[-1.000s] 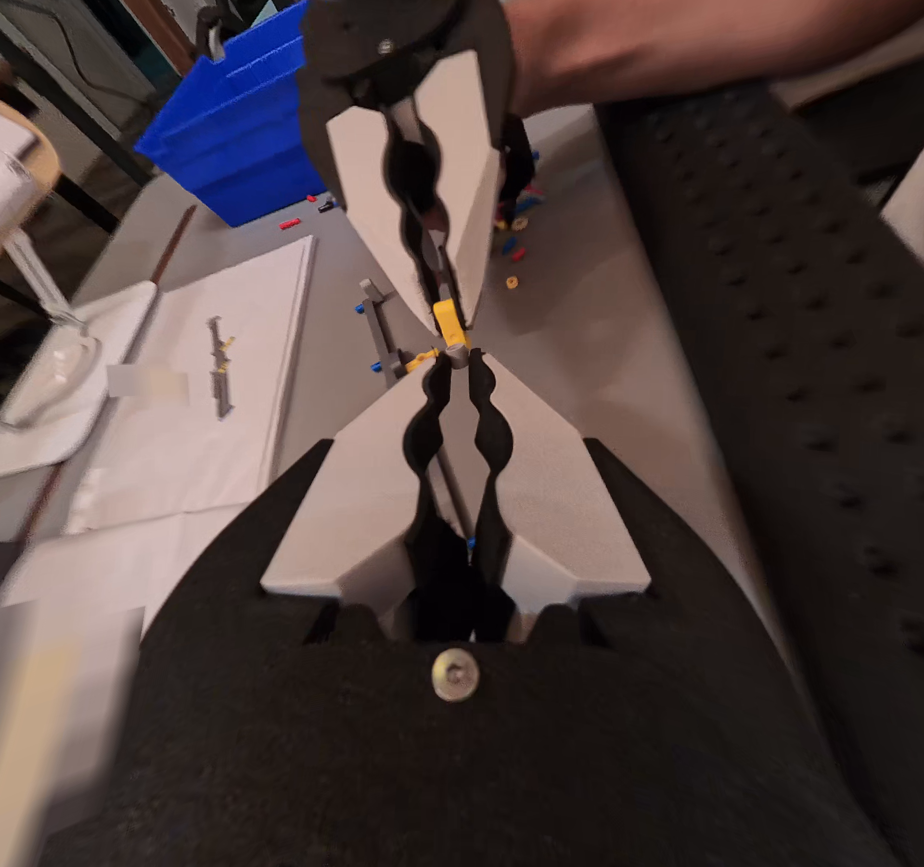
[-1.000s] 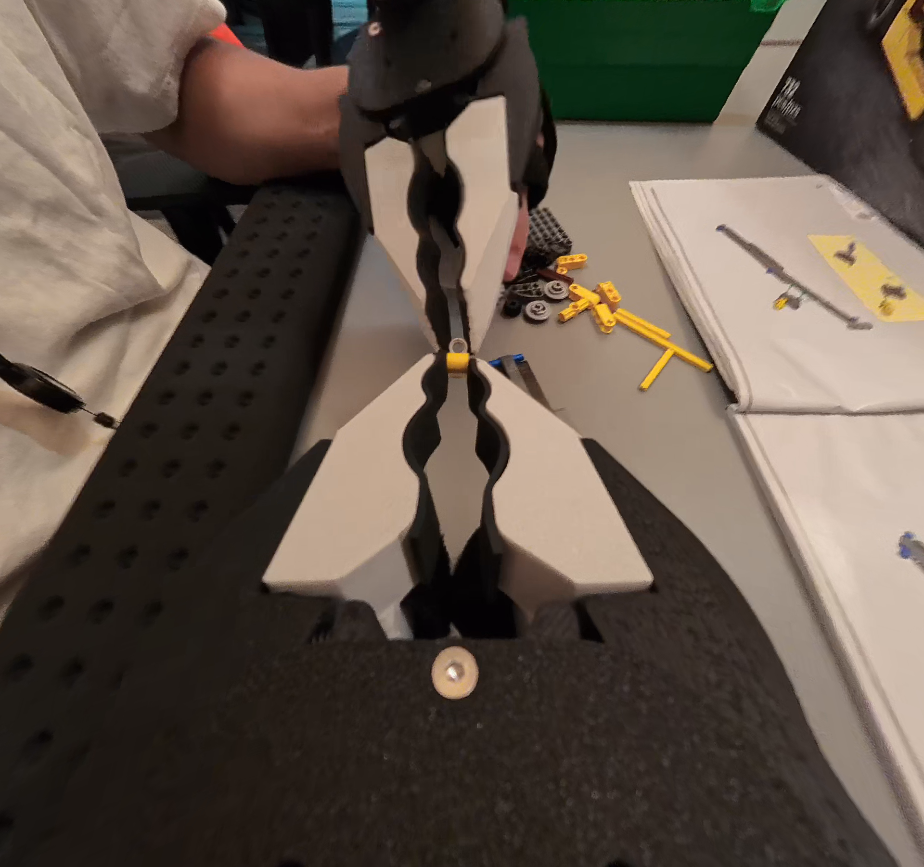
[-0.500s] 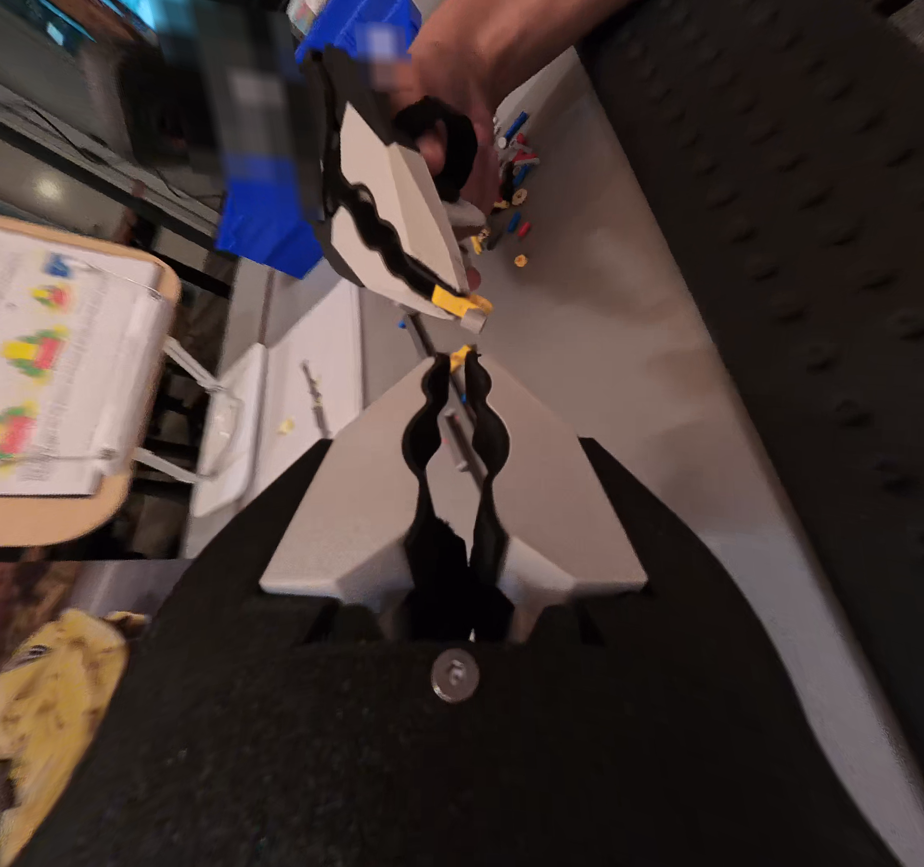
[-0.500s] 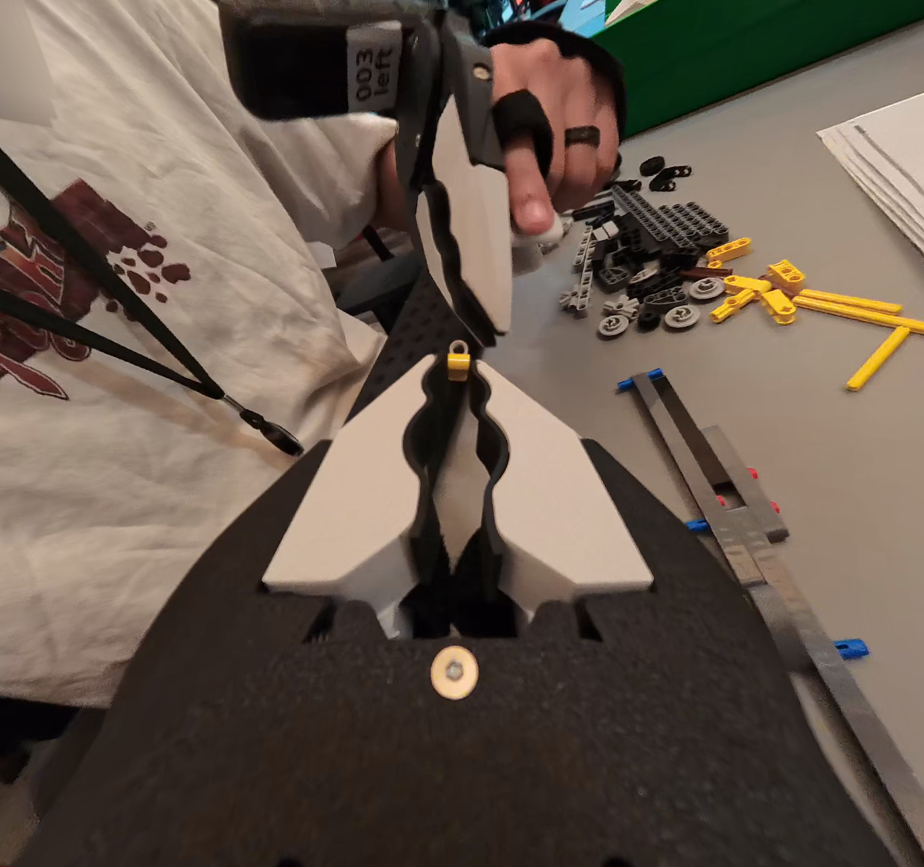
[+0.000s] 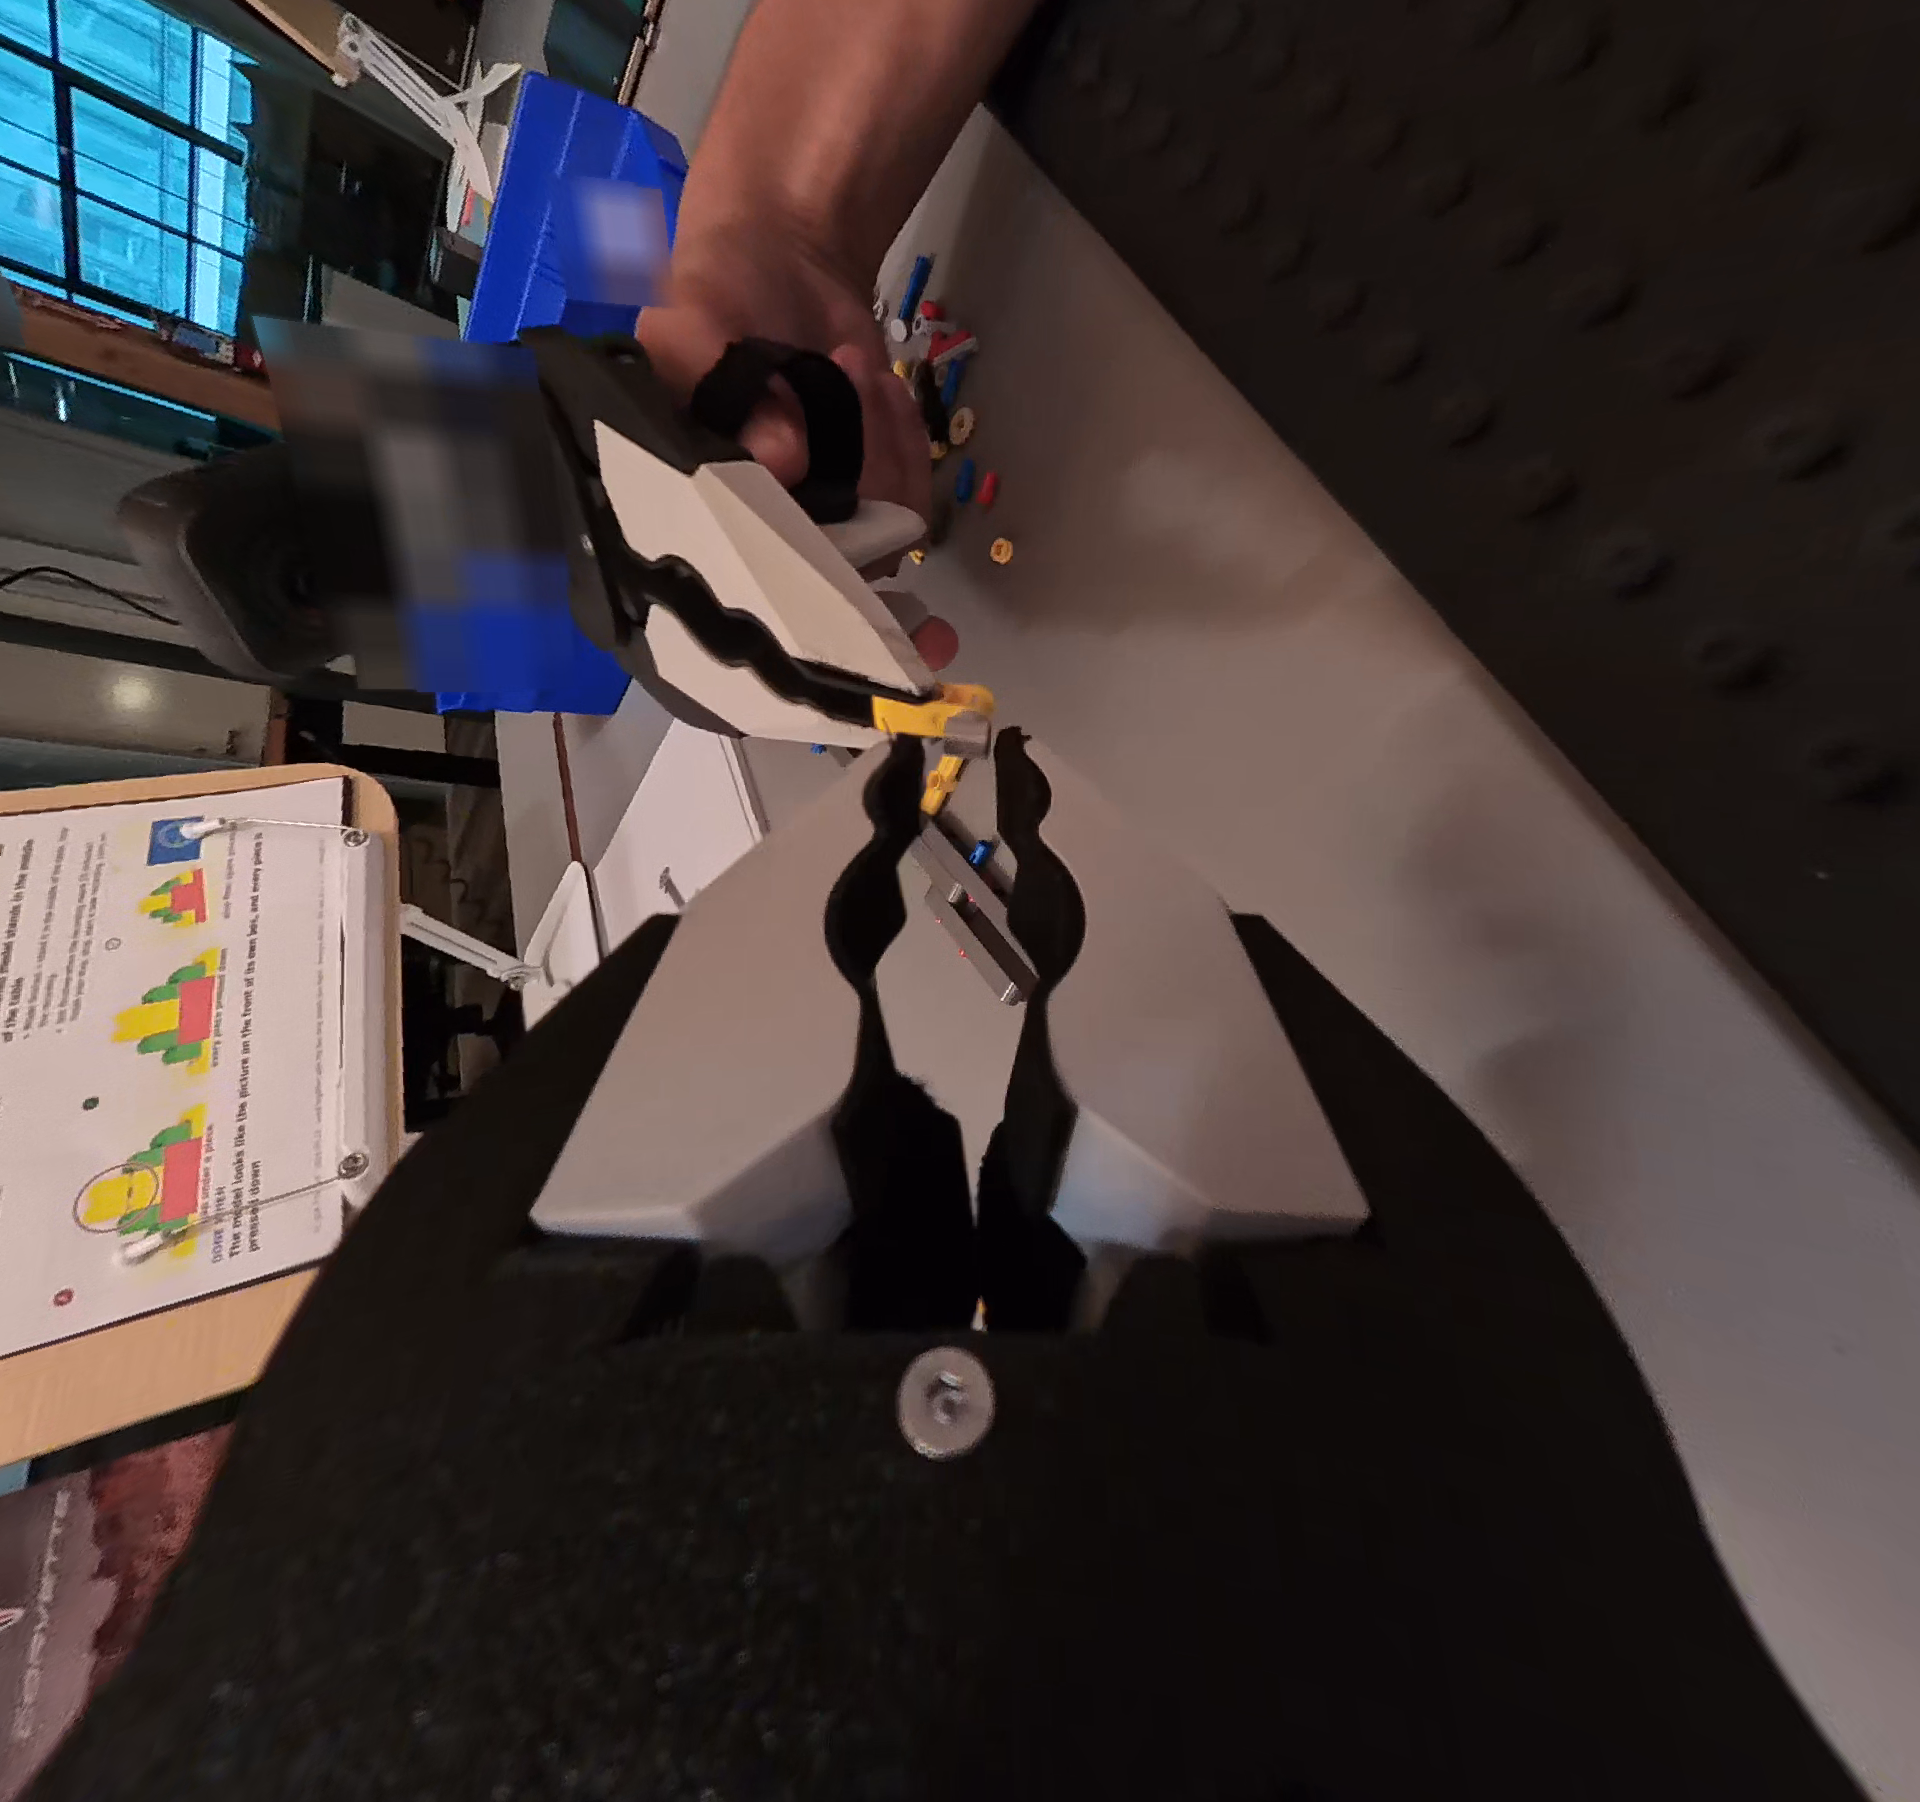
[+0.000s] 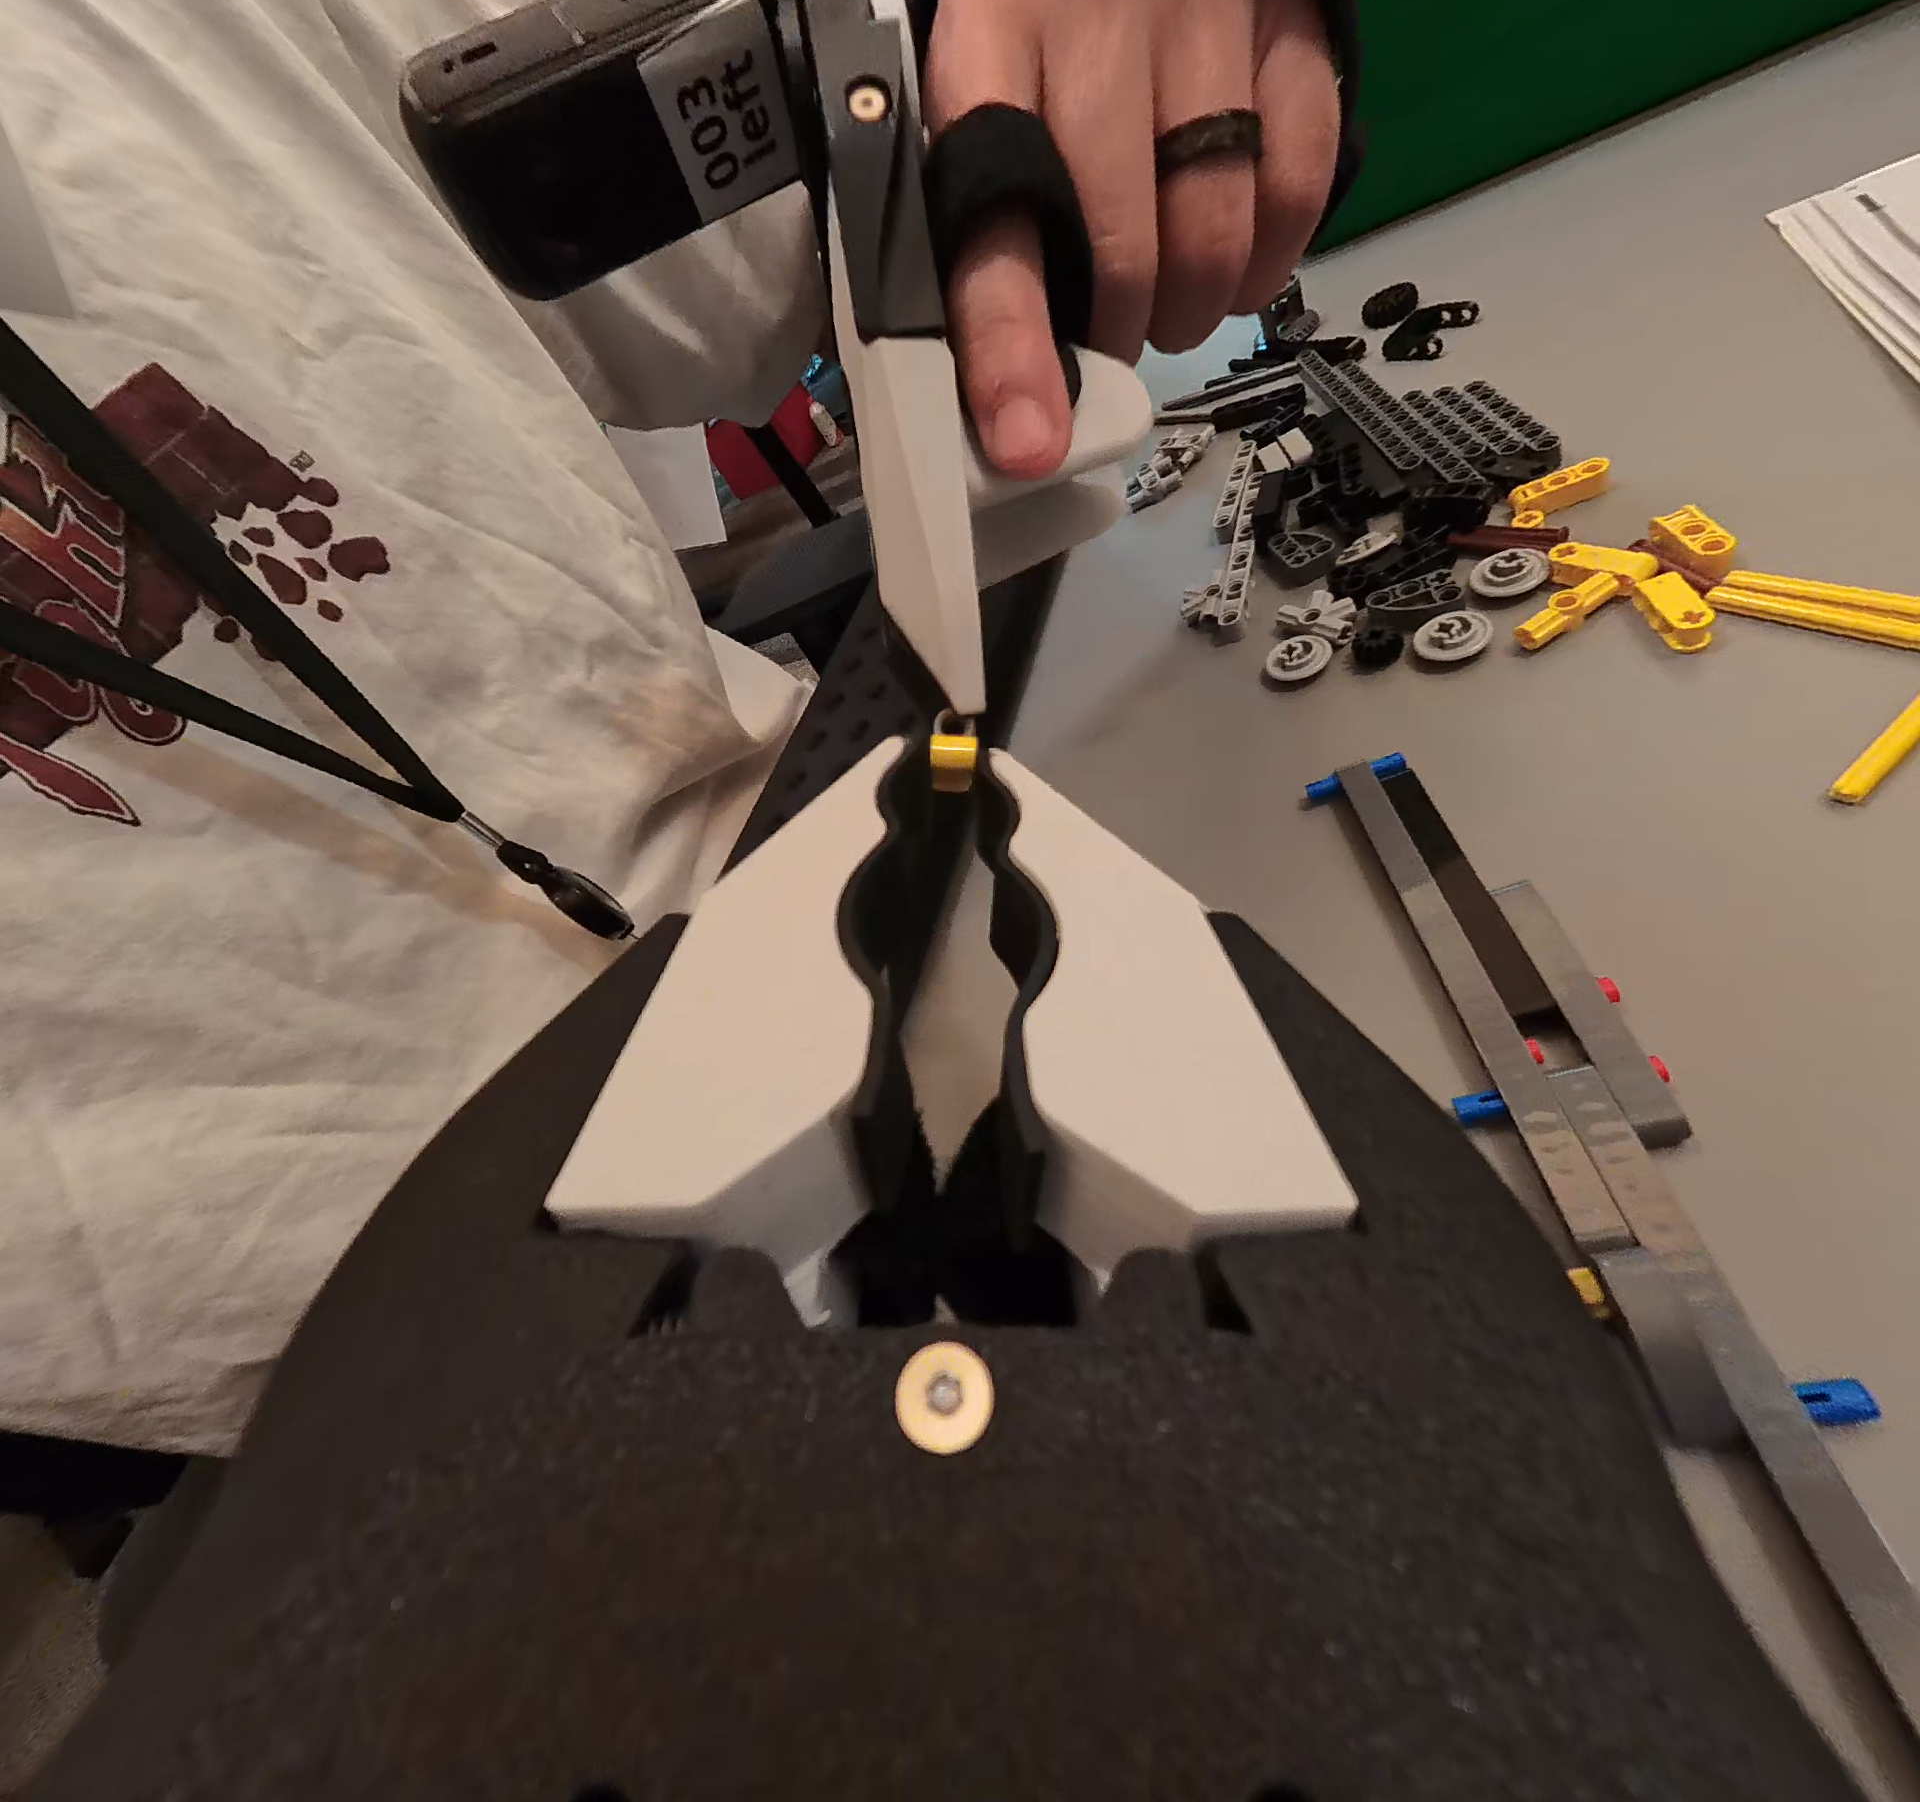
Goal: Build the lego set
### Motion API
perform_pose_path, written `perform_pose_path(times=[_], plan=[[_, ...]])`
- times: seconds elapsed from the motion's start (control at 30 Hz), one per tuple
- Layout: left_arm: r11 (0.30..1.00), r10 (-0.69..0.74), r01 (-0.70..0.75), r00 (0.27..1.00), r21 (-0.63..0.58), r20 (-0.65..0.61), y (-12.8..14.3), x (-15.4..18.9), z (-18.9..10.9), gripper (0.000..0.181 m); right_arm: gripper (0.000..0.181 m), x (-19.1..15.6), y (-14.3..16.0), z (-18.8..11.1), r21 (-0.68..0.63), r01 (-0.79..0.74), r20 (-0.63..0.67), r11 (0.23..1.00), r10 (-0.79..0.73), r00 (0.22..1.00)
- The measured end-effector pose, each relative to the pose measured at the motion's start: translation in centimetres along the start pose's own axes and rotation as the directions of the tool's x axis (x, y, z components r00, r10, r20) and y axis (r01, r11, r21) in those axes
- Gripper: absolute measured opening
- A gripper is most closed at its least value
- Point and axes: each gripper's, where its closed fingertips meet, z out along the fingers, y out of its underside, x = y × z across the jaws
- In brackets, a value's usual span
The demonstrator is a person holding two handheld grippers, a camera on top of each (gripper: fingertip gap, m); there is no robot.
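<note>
My right gripper is shut on a small yellow lego piece with a grey ring on its outer end. In the left wrist view the right gripper comes in from the left, holding the yellow piece with its grey end. My left gripper has its jaws slightly apart, tips right at that grey end, holding nothing. In the right wrist view the left gripper stands edge-on and points down at the ring. A long grey beam assembly with blue and red pins lies on the table.
A pile of black and grey parts and yellow parts lie beyond the assembly. A green bin and paper sheets are farther back. A blue bin, small loose pieces and a black dotted mat are on the other side. Left and right tips are no more than a few centimetres apart.
Both grippers have tilted and lifted off the table. My left jaws have parted and let go of the grey piece, which now sits on the yellow piece in my right gripper.
</note>
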Motion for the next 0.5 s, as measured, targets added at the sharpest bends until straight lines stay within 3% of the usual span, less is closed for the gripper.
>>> perform_pose_path(times=[0.33,0.5], plan=[[1.0,-0.009,0.009,1.0,0.012,-0.025,-0.3,0.0,0.2,0.006,0.007,0.1,-0.2,-0.1,0.007,0.008,-0.012,1.0,-0.008,1.0],[0.966,-0.257,0.257,0.966,0.025,-0.006,-0.1,-0.8,0.2,0.004,0.007,0.3,-1.1,-0.7,0.036,0.114,-0.092,0.993,-0.11,0.99]])
